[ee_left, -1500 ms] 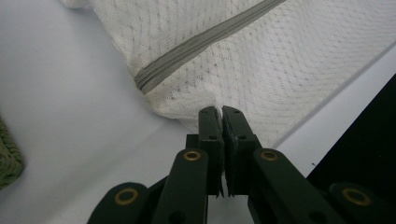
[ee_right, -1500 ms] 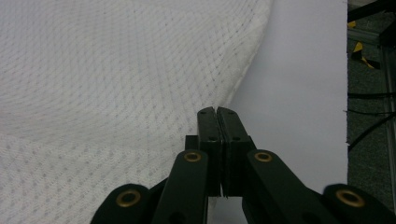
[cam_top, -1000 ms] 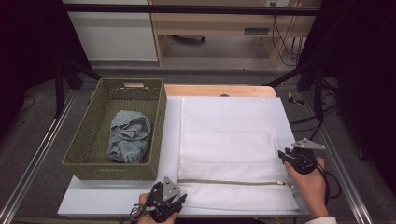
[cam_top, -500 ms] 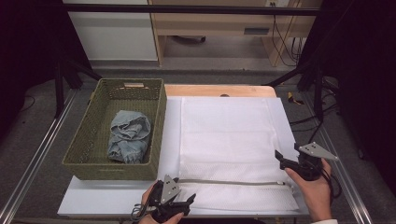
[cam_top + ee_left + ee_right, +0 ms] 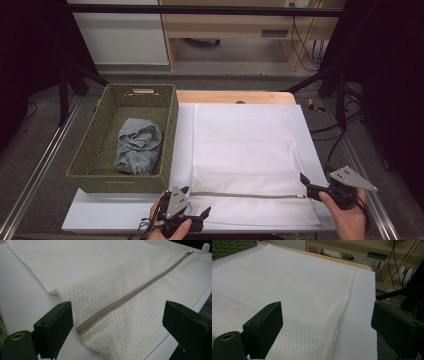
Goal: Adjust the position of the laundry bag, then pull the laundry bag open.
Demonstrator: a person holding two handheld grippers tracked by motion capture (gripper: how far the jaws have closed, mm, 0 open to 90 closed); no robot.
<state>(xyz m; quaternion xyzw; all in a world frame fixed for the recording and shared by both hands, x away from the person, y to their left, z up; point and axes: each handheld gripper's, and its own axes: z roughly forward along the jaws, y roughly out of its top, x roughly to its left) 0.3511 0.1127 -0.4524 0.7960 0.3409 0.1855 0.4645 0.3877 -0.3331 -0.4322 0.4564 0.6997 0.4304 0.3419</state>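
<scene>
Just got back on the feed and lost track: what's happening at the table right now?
A person holds a gripper in each hand at the near corners of a white mesh laundry bag lying flat on the table. The left gripper and right gripper have just been opening their jaws, with nothing gripped. The bag's zipper is shut. A piece of denim clothing lies in the green basket beside it.

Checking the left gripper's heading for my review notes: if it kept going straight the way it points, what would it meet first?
Most likely the white mesh laundry bag, near the closed end of its grey zipper. The left gripper has just been opening, with nothing pinched between its jaws; exact depth is unclear.
</scene>
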